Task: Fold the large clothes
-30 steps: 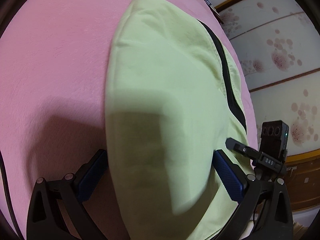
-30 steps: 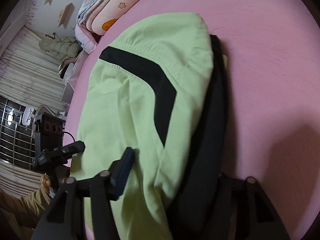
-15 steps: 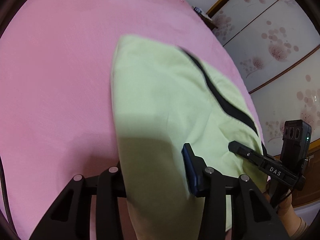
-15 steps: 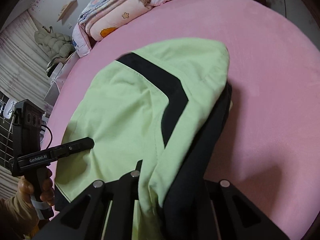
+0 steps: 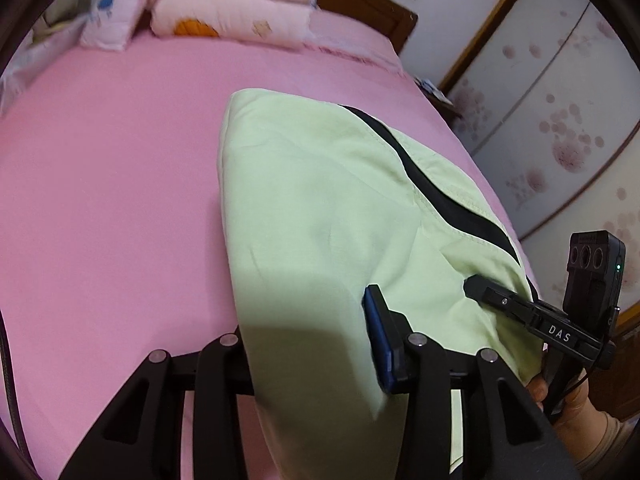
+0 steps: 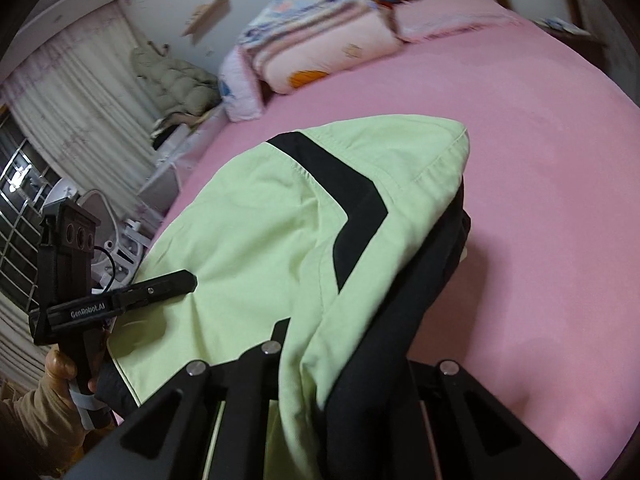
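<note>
My left gripper (image 5: 316, 344) is clamped on a near fold of the light-green garment (image 5: 320, 208), fabric bunched between its pads. My right gripper (image 6: 344, 364) is pinched nearly closed on the garment's green and black layers at the opposite near corner. From both grips the garment drapes toward 12 o'clock over the pink bed sheet (image 5: 112, 184); its black stripe (image 6: 348, 204) bends across the top. Folded quilts (image 6: 320, 40) lie at 12 o'clock, a curtain (image 6: 76, 120) at 10 o'clock.

lime garment (image 5: 320, 208), black stripe; pink sheet (image 5: 112, 168)
</note>
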A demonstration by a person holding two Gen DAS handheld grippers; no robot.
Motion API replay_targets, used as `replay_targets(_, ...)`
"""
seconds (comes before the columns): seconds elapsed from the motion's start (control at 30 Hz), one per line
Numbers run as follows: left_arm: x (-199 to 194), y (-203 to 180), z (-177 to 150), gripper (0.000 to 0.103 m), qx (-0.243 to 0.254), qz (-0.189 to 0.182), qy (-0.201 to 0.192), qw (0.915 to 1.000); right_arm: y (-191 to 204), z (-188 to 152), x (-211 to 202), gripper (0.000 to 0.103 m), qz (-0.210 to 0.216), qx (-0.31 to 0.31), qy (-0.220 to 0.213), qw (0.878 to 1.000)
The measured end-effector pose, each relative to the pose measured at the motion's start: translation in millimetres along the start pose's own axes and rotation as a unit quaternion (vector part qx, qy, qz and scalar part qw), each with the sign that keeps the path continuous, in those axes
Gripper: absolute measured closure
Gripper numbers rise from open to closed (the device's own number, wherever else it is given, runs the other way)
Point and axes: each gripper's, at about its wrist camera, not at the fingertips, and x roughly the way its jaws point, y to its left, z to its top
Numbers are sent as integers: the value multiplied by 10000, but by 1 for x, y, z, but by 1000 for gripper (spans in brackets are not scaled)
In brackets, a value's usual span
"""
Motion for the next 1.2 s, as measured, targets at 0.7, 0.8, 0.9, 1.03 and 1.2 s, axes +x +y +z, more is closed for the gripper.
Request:
replay_targets(0.7,124,208,79,57,9,641,-61,9979,59,43,249,92,-718,-184,-186,9971)
replay_targets(0.8,130,211,75,55,-33,724,-122,9973,58,41,257,91,-870,-194,-205,9958)
replay_targets(0.9,136,213,75,47,1,830,-135,9965,53,41,261,90,-916,-118,-164,9956)
replay_targets(1.03,131,206,66,19,285,1439,-263,9888,49,39,263,78,-888,-33,-20,9960)
replay_targets(1.2,121,197,54,11,644,1981,-400,9772,50,22,244,46,-1307,-300,37,9910)
